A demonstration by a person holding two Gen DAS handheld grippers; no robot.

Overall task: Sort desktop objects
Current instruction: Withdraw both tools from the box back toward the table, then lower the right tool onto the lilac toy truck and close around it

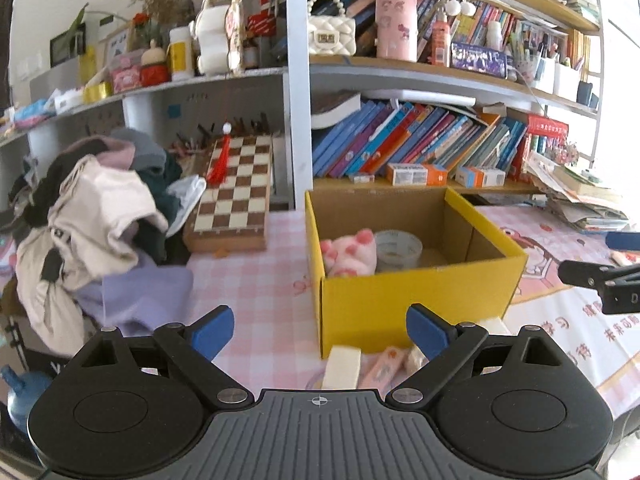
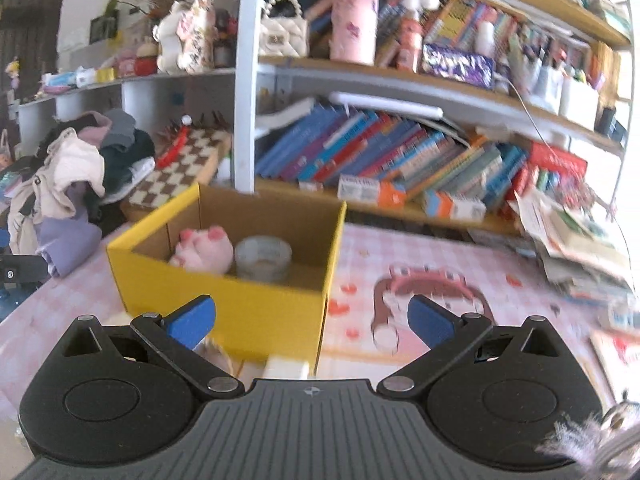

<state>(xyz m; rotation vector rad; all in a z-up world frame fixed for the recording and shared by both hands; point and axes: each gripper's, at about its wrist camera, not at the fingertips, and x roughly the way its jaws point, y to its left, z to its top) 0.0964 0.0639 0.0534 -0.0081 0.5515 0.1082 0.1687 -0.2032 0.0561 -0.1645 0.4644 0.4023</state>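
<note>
the open yellow cardboard box (image 1: 416, 300) on the pink checked worktop (image 1: 260, 292) already holds a pink plush toy (image 1: 350, 254) and a clear tape roll (image 1: 398, 249); a cream rectangular block (image 1: 342, 368) and a pink flat packet (image 1: 380, 370) lie outside by its front wall. the left tool (image 1: 320, 334) and the right tool (image 2: 310, 320) both gape wide, gripping nothing.

Right tool (image 2: 311, 322) gapes before yellow box (image 2: 224, 300).

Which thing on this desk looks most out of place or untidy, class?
The heap of clothes at the desk's left edge stands out: crumpled garments piled beside the chessboard, which lies tilted. On the shelf, the books lean sideways.
</note>
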